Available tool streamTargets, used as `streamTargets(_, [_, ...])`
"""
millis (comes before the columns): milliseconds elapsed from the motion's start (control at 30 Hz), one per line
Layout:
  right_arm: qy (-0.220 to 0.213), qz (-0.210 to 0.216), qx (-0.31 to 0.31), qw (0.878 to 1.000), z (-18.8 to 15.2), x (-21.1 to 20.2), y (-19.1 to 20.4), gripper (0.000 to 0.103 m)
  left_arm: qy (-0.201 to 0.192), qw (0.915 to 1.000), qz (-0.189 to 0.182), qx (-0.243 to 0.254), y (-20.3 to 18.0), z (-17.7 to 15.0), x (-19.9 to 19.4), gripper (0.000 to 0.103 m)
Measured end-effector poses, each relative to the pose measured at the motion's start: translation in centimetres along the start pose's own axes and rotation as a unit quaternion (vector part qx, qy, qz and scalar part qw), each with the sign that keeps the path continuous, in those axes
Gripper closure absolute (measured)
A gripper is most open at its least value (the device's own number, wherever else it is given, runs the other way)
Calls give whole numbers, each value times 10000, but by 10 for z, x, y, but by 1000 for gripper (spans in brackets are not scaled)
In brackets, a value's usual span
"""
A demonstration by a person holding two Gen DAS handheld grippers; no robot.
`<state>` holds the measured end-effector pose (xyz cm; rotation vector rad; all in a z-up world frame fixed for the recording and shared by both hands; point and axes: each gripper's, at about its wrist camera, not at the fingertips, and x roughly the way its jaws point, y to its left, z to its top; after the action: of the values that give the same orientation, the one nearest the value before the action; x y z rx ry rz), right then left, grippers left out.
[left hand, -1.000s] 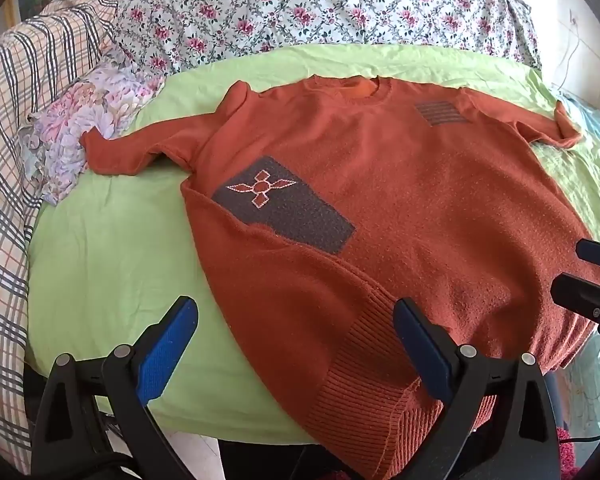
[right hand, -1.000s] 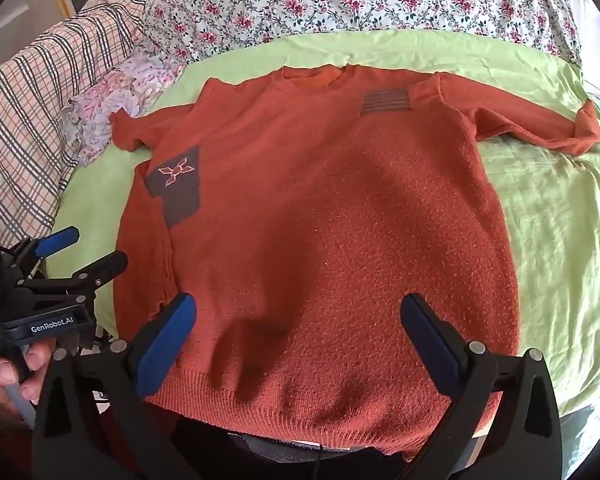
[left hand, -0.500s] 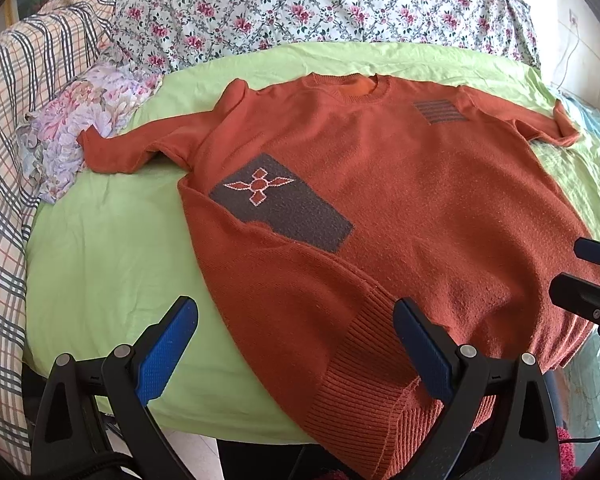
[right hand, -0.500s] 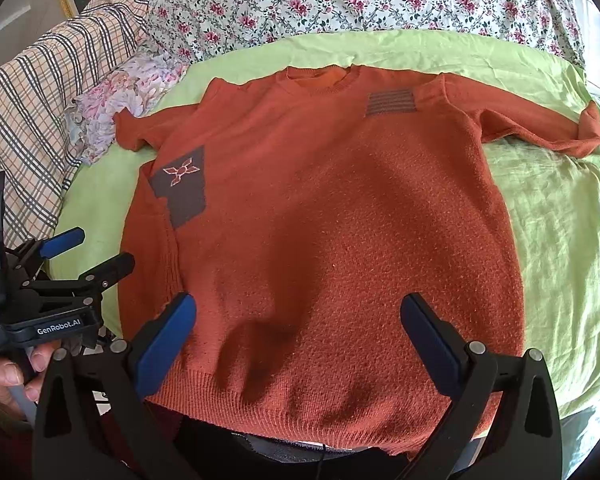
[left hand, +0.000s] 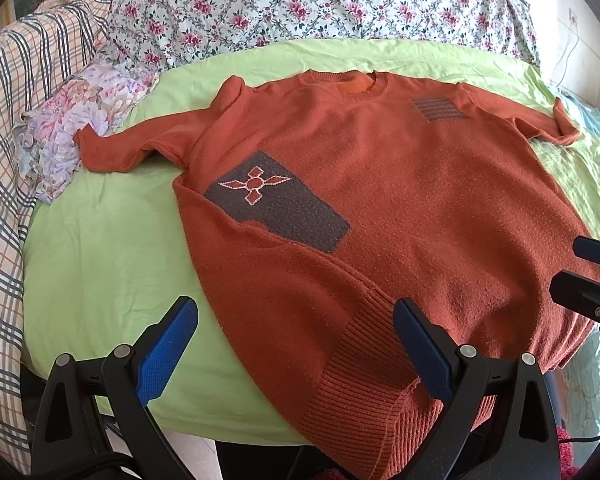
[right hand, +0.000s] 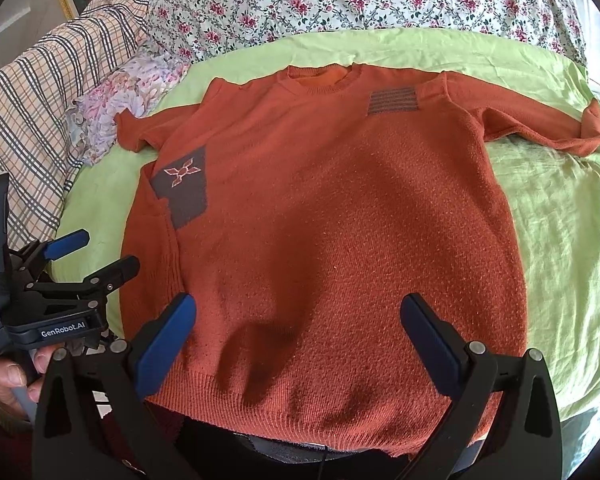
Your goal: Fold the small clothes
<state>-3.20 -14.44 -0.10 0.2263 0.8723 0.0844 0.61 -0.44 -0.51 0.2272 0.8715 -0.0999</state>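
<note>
One orange sweater (right hand: 332, 216) lies flat on the green sheet (right hand: 560, 216), collar far, two sleeves spread left and right. Two grippers hover at its near hem: left gripper (left hand: 296, 344) and right gripper (right hand: 300, 340), both wide and holding nothing.

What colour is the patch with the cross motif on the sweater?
Dark grey patch with a pink-outlined orange cross motif, clearest in the left wrist view.
</note>
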Motion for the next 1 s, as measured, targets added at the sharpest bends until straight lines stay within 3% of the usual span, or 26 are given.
streamTargets(67, [-164, 187, 121, 9996, 1, -2, 0, 1, 0, 10000, -16, -5, 0, 1, 1, 4])
streamTargets(567, [-128, 127, 260, 9995, 12, -1, -13, 1, 135, 9998, -113, -38, 2, 15, 24, 4])
streamTargets(933, [-855, -420, 511, 9941, 49, -20, -90, 1, 456, 9990, -12, 20, 1, 50, 48, 4])
streamTargets(1000, [-948, -539, 804, 9908, 65, -29, -125, 1, 490, 9988, 13, 17, 1, 58, 54, 4])
